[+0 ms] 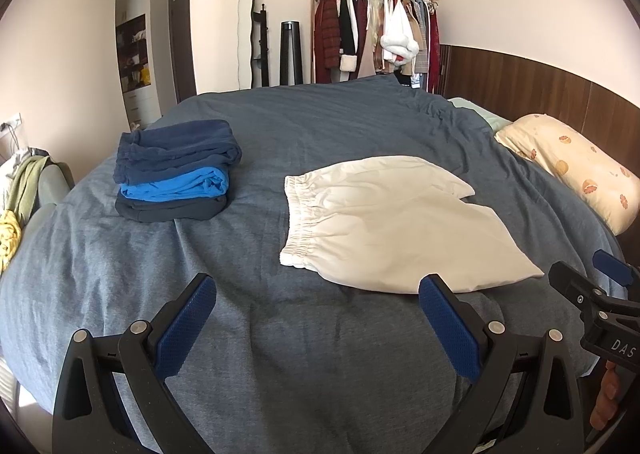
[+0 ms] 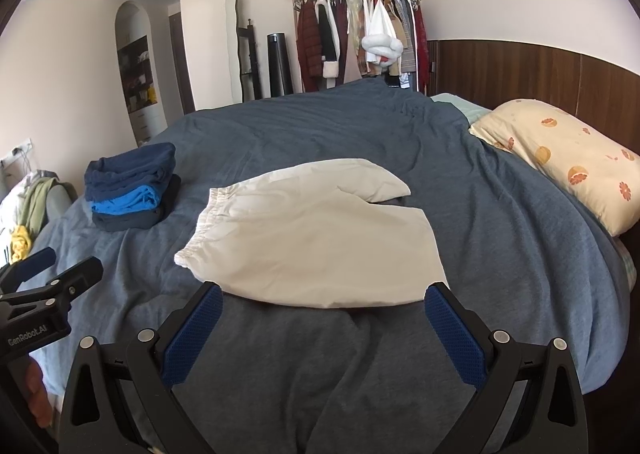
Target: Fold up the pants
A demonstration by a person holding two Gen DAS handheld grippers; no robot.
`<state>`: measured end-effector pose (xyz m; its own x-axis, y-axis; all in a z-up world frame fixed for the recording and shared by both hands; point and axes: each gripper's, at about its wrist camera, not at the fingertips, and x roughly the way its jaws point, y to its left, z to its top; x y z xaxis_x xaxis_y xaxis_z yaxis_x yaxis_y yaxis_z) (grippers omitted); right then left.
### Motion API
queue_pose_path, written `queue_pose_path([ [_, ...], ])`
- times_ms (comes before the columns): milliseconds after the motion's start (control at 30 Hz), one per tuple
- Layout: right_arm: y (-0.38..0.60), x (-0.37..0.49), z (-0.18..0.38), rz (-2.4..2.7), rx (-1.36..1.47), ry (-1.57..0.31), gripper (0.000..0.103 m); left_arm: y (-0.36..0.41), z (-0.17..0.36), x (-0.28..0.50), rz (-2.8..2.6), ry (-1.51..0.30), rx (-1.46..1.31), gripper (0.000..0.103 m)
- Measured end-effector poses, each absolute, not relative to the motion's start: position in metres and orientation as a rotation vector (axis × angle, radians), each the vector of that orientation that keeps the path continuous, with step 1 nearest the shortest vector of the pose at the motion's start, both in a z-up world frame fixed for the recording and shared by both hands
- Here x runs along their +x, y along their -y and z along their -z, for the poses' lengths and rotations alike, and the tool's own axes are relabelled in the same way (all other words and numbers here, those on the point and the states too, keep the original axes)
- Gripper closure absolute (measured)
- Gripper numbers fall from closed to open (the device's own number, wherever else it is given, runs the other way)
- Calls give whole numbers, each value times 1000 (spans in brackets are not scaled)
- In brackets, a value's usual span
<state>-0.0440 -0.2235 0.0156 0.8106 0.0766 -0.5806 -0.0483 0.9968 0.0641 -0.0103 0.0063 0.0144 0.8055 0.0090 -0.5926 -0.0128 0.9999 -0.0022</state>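
Note:
Cream shorts [image 1: 384,222] [image 2: 316,238] with an elastic waistband lie flat on the grey-blue duvet [image 1: 280,354], waistband to the left and the two legs pointing right. My left gripper [image 1: 318,286] stands open above the bed, just short of the shorts' near edge, nothing between its blue pads. My right gripper [image 2: 324,294] is open too, its fingertips at the near edge of the lower leg without holding it. The right gripper [image 1: 592,286] also shows at the right edge of the left wrist view, and the left gripper [image 2: 56,270] at the left edge of the right wrist view.
A stack of folded dark blue and bright blue garments [image 1: 176,170] [image 2: 132,186] sits on the bed's left side. A cream pillow with orange fruit print [image 1: 576,166] [image 2: 560,158] lies at the right. A clothes rack [image 1: 376,34], mirror and dark headboard panel stand beyond.

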Motion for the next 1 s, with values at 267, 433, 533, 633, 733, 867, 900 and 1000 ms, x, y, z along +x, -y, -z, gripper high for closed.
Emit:
queue_pose_path([
  [267, 220, -44, -13, -68, 40, -632, 1, -12, -11, -11, -17, -641, -20, 0],
  [433, 214, -40, -11, -72, 25, -647, 1, -19, -6, -8, -28, -654, -32, 0],
  [533, 210, -38, -8, -76, 15, -655, 1, -24, -1, -5, -38, -665, -33, 0],
  [633, 207, -35, -5, -82, 13, -671, 1, -28, 5, -2, -45, -680, -35, 0],
  [733, 203, -30, 0, -90, 14, -691, 1, -32, 10, 2, -59, -689, -40, 0],
  [867, 200, -20, 9, -96, 33, -727, 1, -40, 19, 7, -86, -694, -39, 0],
  [900, 200, -18, 12, -99, 41, -738, 1, -41, 20, 9, -86, -698, -42, 0],
  [1000, 197, -8, 22, -102, 55, -769, 1, -47, 26, 18, -70, -710, -54, 0],
])
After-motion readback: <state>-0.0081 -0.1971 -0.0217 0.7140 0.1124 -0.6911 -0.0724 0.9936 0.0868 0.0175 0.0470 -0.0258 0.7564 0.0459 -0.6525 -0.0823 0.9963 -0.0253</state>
